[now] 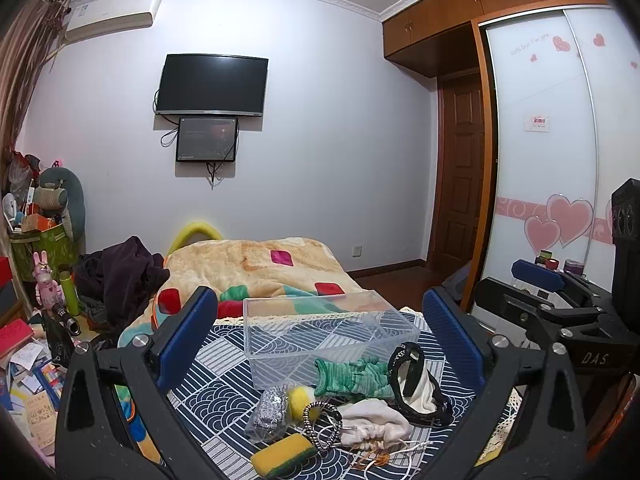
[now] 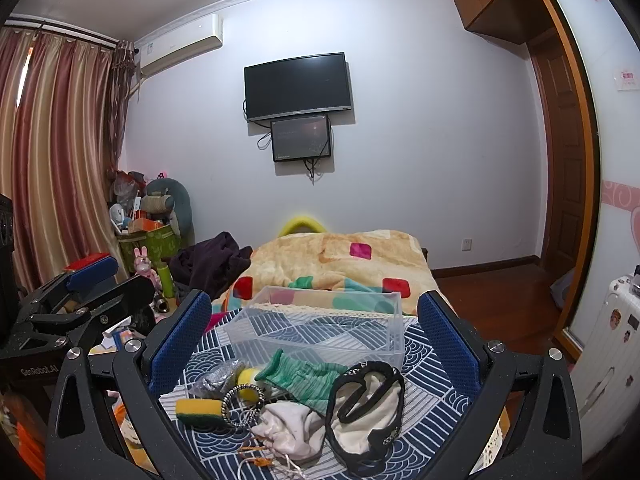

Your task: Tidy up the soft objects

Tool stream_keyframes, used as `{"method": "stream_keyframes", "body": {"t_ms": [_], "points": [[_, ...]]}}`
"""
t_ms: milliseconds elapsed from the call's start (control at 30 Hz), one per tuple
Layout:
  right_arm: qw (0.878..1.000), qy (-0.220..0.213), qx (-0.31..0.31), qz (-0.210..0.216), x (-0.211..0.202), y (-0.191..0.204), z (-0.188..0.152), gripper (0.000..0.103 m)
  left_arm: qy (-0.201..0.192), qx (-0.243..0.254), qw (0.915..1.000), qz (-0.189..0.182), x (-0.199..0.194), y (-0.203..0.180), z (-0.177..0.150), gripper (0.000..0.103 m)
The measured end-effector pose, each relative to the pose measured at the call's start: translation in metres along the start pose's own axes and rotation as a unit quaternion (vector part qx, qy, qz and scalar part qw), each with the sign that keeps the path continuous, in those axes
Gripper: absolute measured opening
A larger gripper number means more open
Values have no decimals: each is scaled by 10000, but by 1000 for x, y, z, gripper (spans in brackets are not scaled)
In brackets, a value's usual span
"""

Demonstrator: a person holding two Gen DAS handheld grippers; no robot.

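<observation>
A clear plastic bin (image 1: 328,336) (image 2: 320,324) stands empty on a blue patterned cloth (image 1: 224,384). In front of it lie a green knit sock (image 1: 352,376) (image 2: 304,376), a black-and-cream cloth piece (image 1: 416,384) (image 2: 364,412), a white drawstring pouch (image 1: 372,424) (image 2: 288,428), a yellow-green sponge (image 1: 284,454) (image 2: 198,410), a silver scrubber (image 1: 270,410) (image 2: 218,378), a striped hair tie (image 1: 320,426) (image 2: 240,404) and a yellow ball (image 1: 300,398). My left gripper (image 1: 320,340) and right gripper (image 2: 316,340) are both open and empty, hovering above the pile.
A bed with an orange blanket (image 1: 256,268) lies behind the bin. Dark clothes (image 1: 124,276) and clutter sit at the left. A wardrobe (image 1: 560,140) and a white suitcase (image 2: 612,360) stand at the right.
</observation>
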State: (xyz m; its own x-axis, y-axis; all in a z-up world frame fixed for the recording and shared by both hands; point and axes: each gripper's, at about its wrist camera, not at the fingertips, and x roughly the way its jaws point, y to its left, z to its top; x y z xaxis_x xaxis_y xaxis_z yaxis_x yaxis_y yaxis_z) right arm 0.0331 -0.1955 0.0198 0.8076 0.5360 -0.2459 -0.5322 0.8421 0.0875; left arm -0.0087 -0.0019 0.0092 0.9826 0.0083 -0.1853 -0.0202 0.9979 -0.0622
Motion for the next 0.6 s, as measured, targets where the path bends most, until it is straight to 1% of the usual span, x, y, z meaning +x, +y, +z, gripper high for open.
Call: {"method": "stream_keyframes", "body": {"t_ms": [600], "points": [[10000,-21,6,13,-3,0,5,103,-20,21,10000,-8,-1,-2,3,103]]}}
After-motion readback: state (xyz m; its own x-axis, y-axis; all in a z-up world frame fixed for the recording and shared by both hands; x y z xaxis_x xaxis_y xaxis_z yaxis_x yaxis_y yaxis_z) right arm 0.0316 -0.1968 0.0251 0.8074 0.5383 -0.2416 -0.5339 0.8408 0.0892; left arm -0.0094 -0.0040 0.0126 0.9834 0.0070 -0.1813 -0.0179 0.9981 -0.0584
